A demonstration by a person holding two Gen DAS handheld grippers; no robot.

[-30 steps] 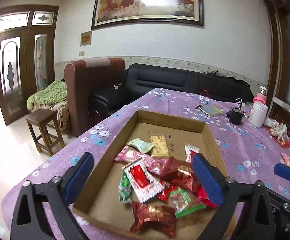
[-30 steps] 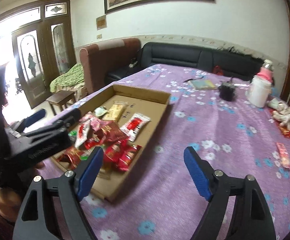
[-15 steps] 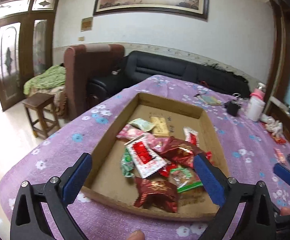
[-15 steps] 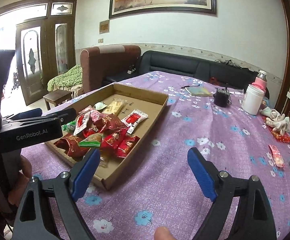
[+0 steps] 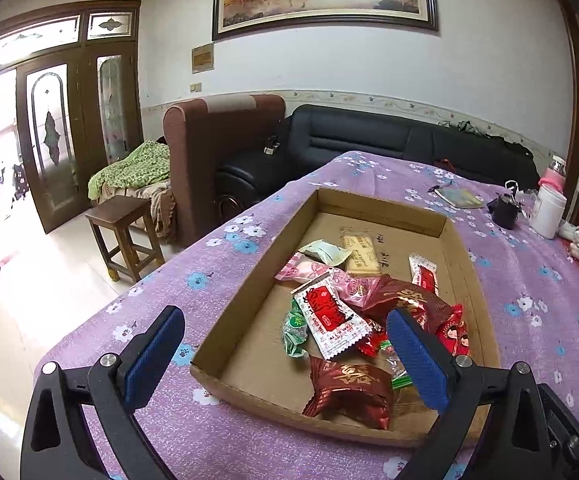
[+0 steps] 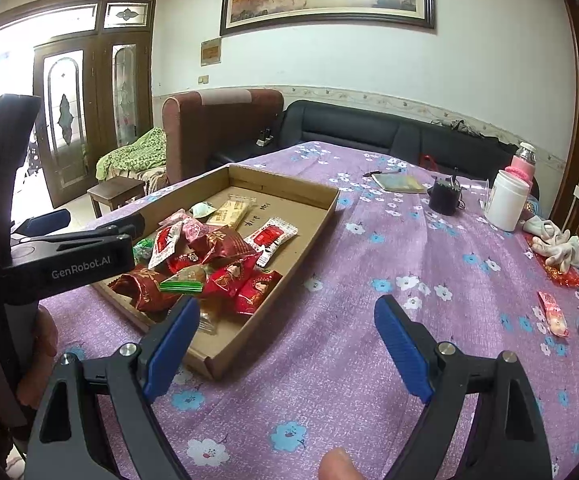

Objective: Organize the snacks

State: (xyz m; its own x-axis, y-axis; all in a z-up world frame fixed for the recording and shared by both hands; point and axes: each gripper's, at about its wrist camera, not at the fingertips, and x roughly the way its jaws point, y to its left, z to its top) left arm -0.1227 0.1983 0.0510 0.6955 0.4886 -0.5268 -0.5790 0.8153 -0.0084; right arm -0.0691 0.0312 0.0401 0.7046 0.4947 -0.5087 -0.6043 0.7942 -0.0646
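Change: since a second ago both views have pulled back a little, so the whole cardboard tray (image 5: 381, 208) now shows in front of the left gripper (image 5: 285, 354); the snacks lie as they did.
Left fingers: spread wide, nothing between the blue pads (image 5: 151, 356), hovering over the near end of the tray.
Right fingers: the right gripper (image 6: 287, 344) stands wide with only bare purple cloth between its pads, just right of the tray's near corner.
Snacks: a loose heap of wrapped snacks (image 5: 363, 320) fills the near half of the tray: dark red foil packs, red-and-white sachets, pink and green wrappers. A tan biscuit pack (image 5: 361, 254) lies flat further in.
Strays: a pink wrapped snack (image 6: 553, 314) lies on the counter (image 6: 369, 264) well right of the tray, with a red wrapper (image 6: 563, 274) beyond it.
Counter: covered by a purple flowered cloth; at its far right stand a white jar (image 6: 505, 204), a black cup (image 6: 445, 198) and a notebook (image 6: 397, 182).
Person: a thumb tip (image 6: 335, 464) shows at the bottom edge of the right view.
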